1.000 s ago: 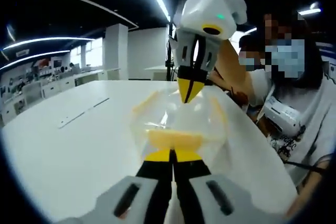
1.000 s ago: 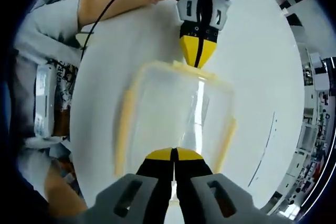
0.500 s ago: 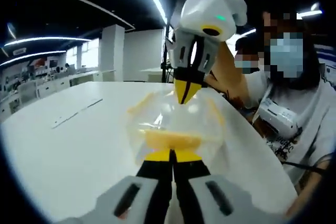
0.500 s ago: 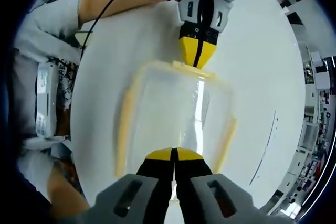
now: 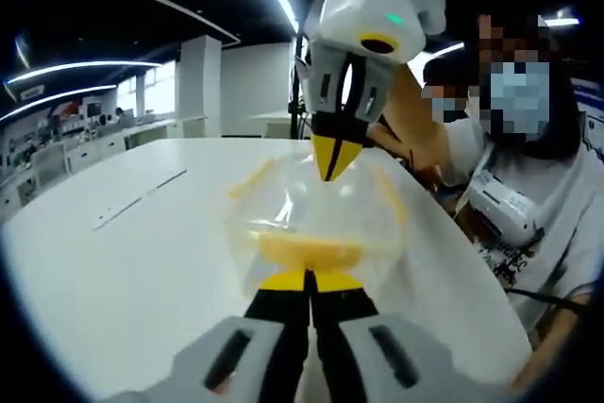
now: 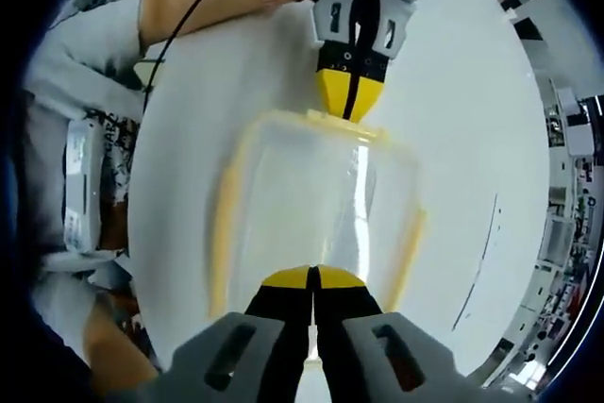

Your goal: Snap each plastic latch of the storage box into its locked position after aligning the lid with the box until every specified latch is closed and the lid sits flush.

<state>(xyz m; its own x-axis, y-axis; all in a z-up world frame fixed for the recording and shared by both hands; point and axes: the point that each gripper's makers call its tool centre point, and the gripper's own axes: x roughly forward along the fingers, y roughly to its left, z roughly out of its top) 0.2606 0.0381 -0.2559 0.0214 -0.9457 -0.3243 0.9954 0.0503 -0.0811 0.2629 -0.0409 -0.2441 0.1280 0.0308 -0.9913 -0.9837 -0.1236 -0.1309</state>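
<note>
Clear plastic storage box with yellow latches (image 6: 316,205) sits mid-frame on white round table (image 6: 462,129), lid on. Left gripper (image 5: 309,282) and right gripper (image 6: 312,277), jaws pinched shut on nothing, press opposite end latches, probably bracing box. Versus a second ago: far gripper in left gripper view slightly higher, box unmoved.

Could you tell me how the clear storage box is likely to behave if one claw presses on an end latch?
The storage box looks empty and thin-walled, so probably light and apt to slide on the smooth white table. The left claw and right claw sit shut at opposite ends, which should brace it. The clear lid may flex slightly.
</note>
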